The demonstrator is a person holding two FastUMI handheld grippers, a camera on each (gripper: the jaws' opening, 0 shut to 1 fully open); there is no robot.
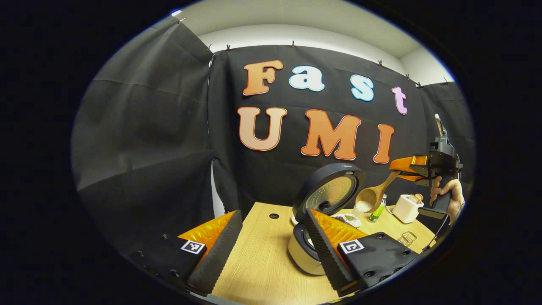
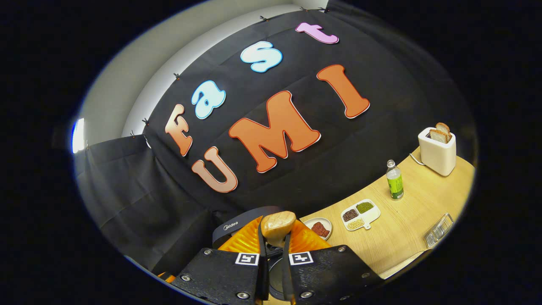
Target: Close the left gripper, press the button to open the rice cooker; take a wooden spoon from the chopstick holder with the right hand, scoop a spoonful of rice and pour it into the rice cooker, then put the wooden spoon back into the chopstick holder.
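Note:
The rice cooker (image 1: 302,254) stands on the table with its dark round lid (image 1: 329,192) raised. My left gripper (image 1: 271,214) is open in front of it, holding nothing, and its right finger overlaps the pot. Farther right, a hand holds my right gripper (image 1: 413,168), which is shut on the handle of the wooden spoon (image 1: 374,192). The spoon tilts down toward the cooker, with white rice (image 1: 362,206) just under its bowl. In the right gripper view the gripper (image 2: 274,248) clamps the spoon (image 2: 277,225) above the cooker lid (image 2: 235,226).
Behind the cooker stand a green-labelled bottle (image 2: 394,181) and a white toaster (image 2: 438,150) holding bread. A divided dish of beans (image 2: 360,214) and a small plate (image 2: 318,228) lie near it. A clear ribbed holder (image 2: 438,231) sits by the table's front edge. A hole (image 1: 274,216) pierces the tabletop.

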